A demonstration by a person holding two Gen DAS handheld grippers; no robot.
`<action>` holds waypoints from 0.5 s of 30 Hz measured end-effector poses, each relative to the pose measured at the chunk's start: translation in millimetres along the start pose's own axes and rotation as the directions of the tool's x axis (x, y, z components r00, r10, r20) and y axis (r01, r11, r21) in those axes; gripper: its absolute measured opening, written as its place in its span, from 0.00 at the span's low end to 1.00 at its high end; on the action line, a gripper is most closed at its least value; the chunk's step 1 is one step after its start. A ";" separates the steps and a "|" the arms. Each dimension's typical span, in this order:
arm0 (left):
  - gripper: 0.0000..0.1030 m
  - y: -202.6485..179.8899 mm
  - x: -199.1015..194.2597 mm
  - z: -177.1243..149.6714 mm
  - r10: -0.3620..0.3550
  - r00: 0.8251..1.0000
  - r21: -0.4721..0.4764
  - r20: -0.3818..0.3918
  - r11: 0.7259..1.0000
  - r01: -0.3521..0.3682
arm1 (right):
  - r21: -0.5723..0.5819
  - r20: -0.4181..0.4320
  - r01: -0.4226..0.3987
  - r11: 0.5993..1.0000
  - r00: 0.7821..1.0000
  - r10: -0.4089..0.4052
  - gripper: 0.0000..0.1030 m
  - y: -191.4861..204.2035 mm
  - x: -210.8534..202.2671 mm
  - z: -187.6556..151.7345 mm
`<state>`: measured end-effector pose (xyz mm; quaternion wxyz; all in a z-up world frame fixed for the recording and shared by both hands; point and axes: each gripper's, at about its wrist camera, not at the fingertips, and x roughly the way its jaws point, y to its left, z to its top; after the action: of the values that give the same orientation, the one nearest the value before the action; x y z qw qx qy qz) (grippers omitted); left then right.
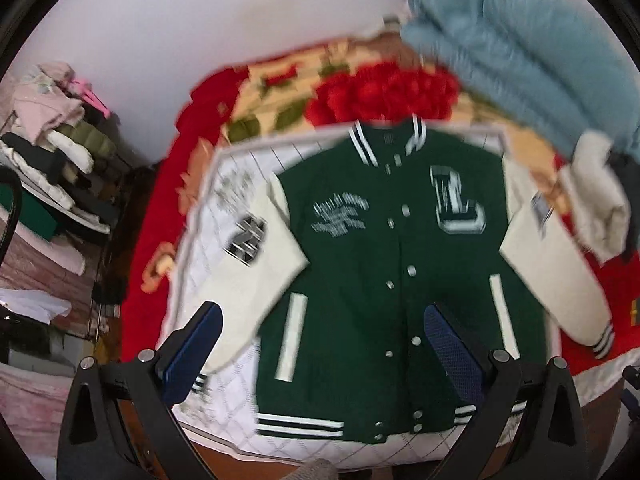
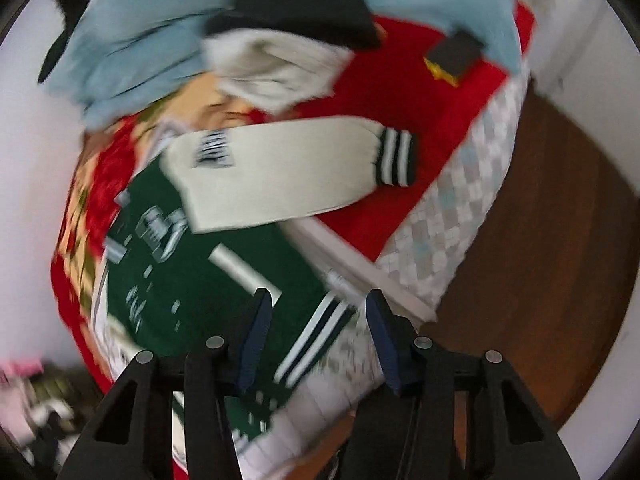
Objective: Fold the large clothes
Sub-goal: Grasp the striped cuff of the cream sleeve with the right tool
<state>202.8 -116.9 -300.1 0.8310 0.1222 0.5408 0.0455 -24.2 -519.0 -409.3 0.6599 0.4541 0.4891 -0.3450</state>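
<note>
The left gripper (image 1: 320,344) is spread wide, grasping nothing, hanging above the jacket's (image 1: 384,280) lower front. The right gripper (image 2: 316,336) stands half open and empty over the striped hem (image 2: 312,340). The jacket lies flat, buttoned, on a white quilt (image 1: 216,216), collar at twelve o'clock, sleeves (image 2: 280,172) out at three and nine. A blue garment (image 1: 500,40) is heaped at one o'clock.

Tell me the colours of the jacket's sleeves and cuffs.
The sleeves are cream; the cuffs are dark with white stripes. The right wrist view shows them best.
</note>
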 end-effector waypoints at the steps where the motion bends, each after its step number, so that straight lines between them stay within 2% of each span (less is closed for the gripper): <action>1: 1.00 -12.7 18.6 -0.9 0.000 1.000 0.005 -0.031 1.000 0.000 | 0.049 -0.009 -0.008 0.999 1.000 0.009 0.50 -15.3 29.3 12.8; 3: 1.00 -40.6 58.9 -5.0 -0.003 0.996 0.016 -0.091 1.000 0.005 | 0.131 -0.024 -0.060 0.990 0.998 0.064 0.58 -35.6 81.4 34.7; 5: 1.00 -58.2 89.7 -7.3 0.006 0.990 0.025 -0.143 1.000 -0.002 | 0.202 -0.028 -0.074 0.976 0.996 0.082 0.63 -49.5 130.4 51.4; 8: 1.00 -81.3 129.0 -9.0 0.013 0.981 0.023 -0.193 1.000 -0.009 | 0.297 0.004 -0.088 0.951 0.996 0.091 0.63 -68.3 195.7 79.5; 12: 1.00 -106.3 174.2 -0.3 -0.004 0.979 0.014 -0.206 1.000 0.007 | 0.385 0.118 -0.159 0.909 0.985 0.122 0.62 -72.5 229.3 110.1; 13: 1.00 -111.5 182.6 2.8 -0.009 0.980 0.012 -0.198 1.000 0.012 | 0.410 0.160 -0.184 0.894 0.979 0.128 0.58 -72.7 233.1 116.2; 14: 1.00 -115.5 189.8 5.3 -0.016 0.981 0.012 -0.194 1.000 0.019 | 0.426 0.203 -0.209 0.880 0.970 0.132 0.36 -72.3 235.3 121.3; 15: 1.00 -119.9 196.4 8.2 -0.024 0.982 0.012 -0.188 1.000 0.027 | 0.431 0.222 -0.217 0.876 0.966 0.131 0.21 -68.4 232.2 122.2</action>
<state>284.2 -193.2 -501.5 0.7758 0.1167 0.6187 0.0422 20.7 -660.0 -636.5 0.6075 0.6029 0.2886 -0.4290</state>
